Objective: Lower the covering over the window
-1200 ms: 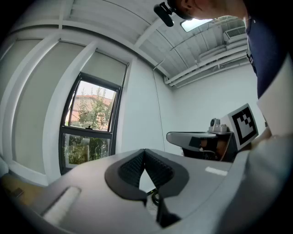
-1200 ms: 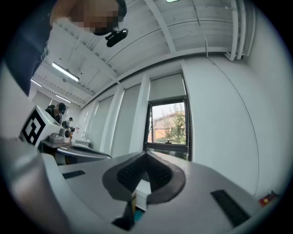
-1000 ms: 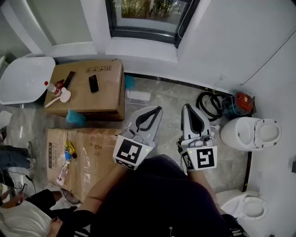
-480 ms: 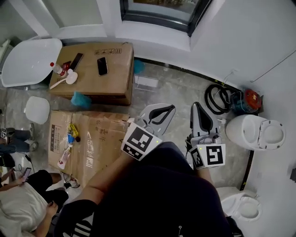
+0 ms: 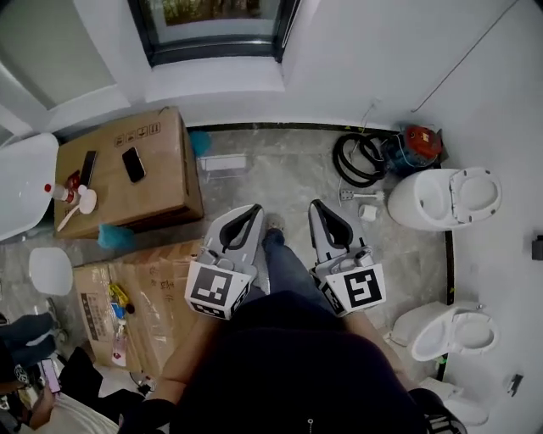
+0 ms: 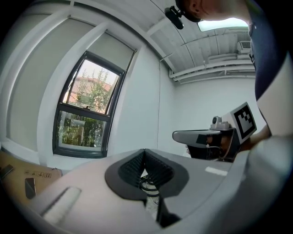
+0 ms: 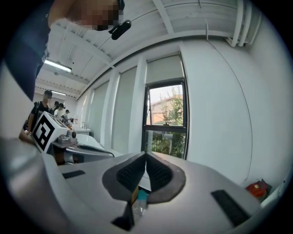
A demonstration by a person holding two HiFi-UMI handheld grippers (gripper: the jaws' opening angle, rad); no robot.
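The window point(image 5: 212, 25) is set in the white wall ahead of me, dark-framed, with trees behind the glass. A pale roller blind point(image 6: 112, 48) covers only its top part, and the right gripper view shows the same blind point(image 7: 164, 68) above the bare panes point(image 7: 165, 123). My left gripper point(image 5: 257, 207) and right gripper point(image 5: 314, 203) are held side by side low in front of my body, well short of the window. Both are shut with nothing between the pads point(image 6: 155, 165). Each gripper view also shows the other gripper off to its side.
Cardboard boxes point(image 5: 161, 182) with phones and small items stand at the left, below the sill. A white toilet point(image 5: 445, 199), a coiled black hose point(image 5: 356, 157) and a red device point(image 5: 422, 142) sit at the right. A thin cable point(image 5: 462, 55) crosses the right wall. People crouch at the lower left.
Both grippers have sunk and drawn closer to my body, still shut. The head view has swung, so the window now sits further left and the toilets show more fully.
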